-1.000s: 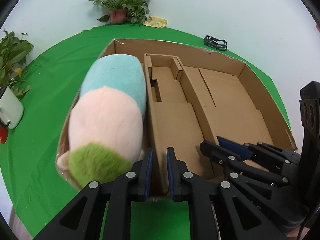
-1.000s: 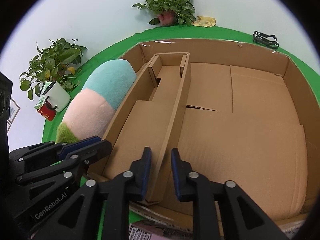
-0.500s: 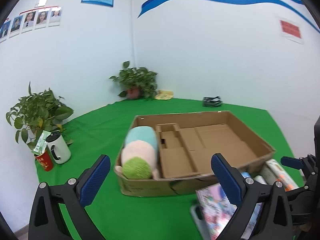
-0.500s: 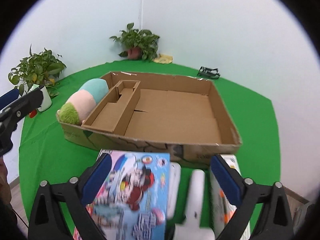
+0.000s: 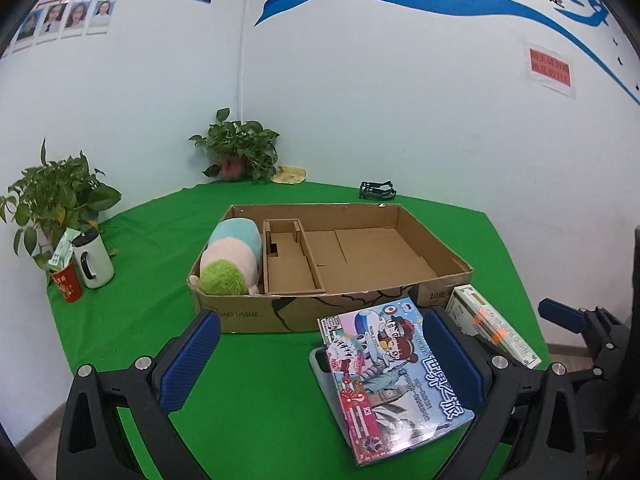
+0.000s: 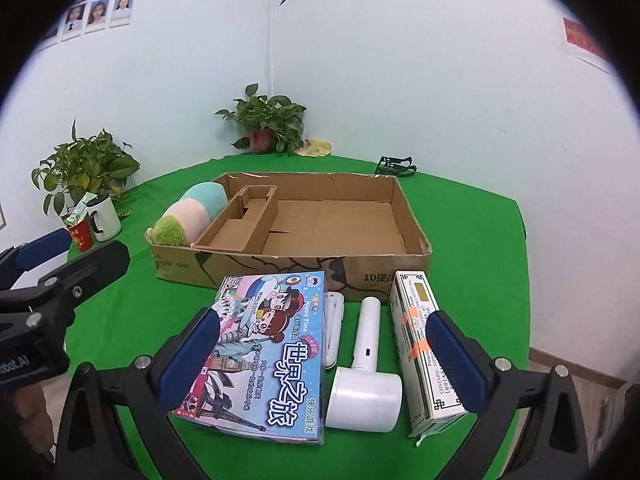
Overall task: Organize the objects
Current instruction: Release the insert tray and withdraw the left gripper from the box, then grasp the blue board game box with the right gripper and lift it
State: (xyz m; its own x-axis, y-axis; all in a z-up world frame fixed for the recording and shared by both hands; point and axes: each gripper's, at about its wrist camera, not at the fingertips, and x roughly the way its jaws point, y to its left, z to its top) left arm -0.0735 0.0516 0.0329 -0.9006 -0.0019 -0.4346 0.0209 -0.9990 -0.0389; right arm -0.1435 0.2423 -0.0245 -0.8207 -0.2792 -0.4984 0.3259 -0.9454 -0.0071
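An open cardboard box (image 5: 248, 314) sits mid-table with a pastel plush (image 5: 232, 256) in its left compartment; the other compartments show bare cardboard. In front of the box lie a colourful game box (image 6: 268, 352), a slim white item (image 6: 334, 320), a white handheld device (image 6: 366, 376) and a long white carton (image 6: 424, 344). My left gripper (image 5: 320, 356) is open above the green cloth, with the game box's corner (image 5: 392, 376) under its right finger. My right gripper (image 6: 322, 352) is open and hovers over the row of items, holding nothing.
Two potted plants (image 5: 236, 152) (image 5: 56, 200) stand at the back and left, with a white mug (image 5: 94, 266) and a red cup (image 5: 66, 286) beside the left one. A black clip-like object (image 5: 376, 191) lies behind the box. The table edge (image 6: 524, 280) drops off at the right.
Both grippers stood nearly shut around the box's inner dividers; they have opened wide and pulled back and up, so the items in front of the box now show.
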